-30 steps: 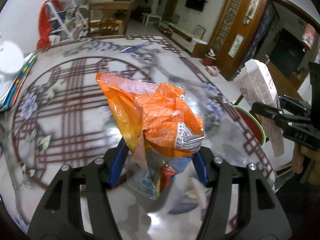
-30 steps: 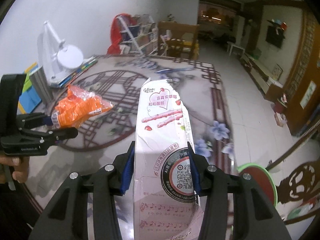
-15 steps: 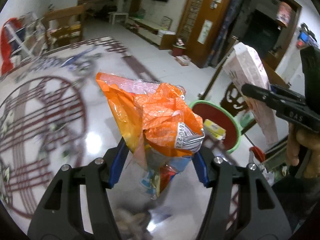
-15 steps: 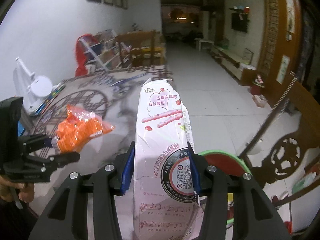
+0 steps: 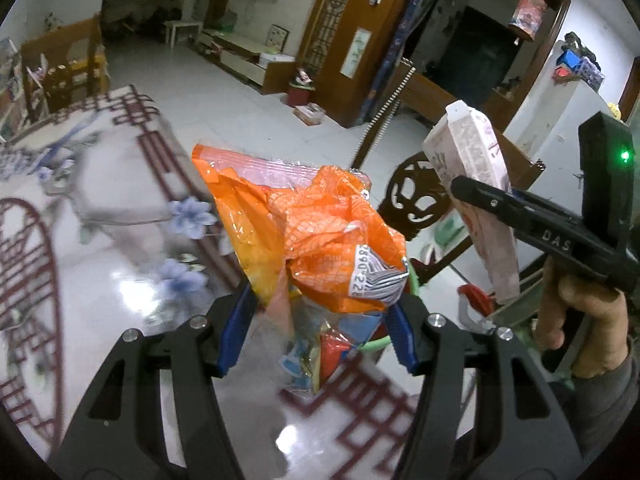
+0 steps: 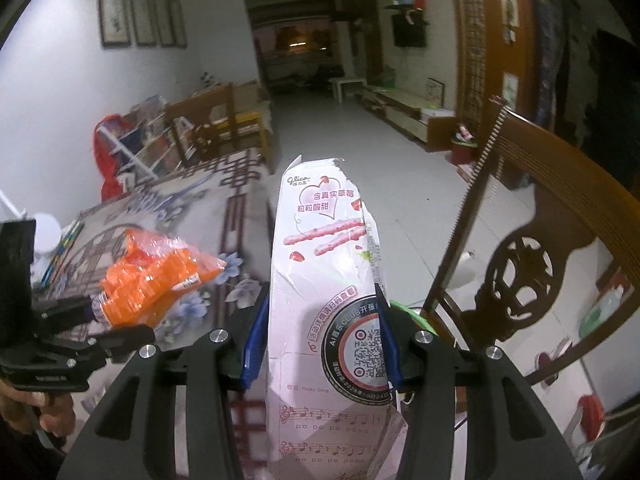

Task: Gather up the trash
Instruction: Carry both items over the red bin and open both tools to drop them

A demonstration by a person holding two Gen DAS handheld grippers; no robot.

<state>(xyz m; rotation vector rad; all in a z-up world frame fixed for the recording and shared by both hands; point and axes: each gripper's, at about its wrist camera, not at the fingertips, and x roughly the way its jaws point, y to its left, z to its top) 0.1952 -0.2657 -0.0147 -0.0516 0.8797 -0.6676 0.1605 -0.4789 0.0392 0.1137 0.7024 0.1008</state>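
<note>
My left gripper (image 5: pixel 320 320) is shut on a crumpled orange snack bag (image 5: pixel 312 240), held above the table's right edge. It also shows at the left of the right wrist view (image 6: pixel 156 280). My right gripper (image 6: pixel 320 336) is shut on a flattened pink biscuit box (image 6: pixel 324 280), upright. The box also shows in the left wrist view (image 5: pixel 476 184), to the right of the bag. A green-rimmed bin (image 5: pixel 378 344) sits below, mostly hidden behind the bag; its rim peeks out in the right wrist view (image 6: pixel 412 314).
The glossy patterned table (image 5: pixel 100 280) lies to the left. A carved wooden chair (image 6: pixel 532 256) stands to the right, close to the bin. A lamp and books (image 6: pixel 60 240) sit at the table's far left. Tiled floor lies beyond.
Both grippers have swung right with their trash, from over the table's middle to its right edge. The bin, in plain view half a second ago, is now mostly hidden behind the bag.
</note>
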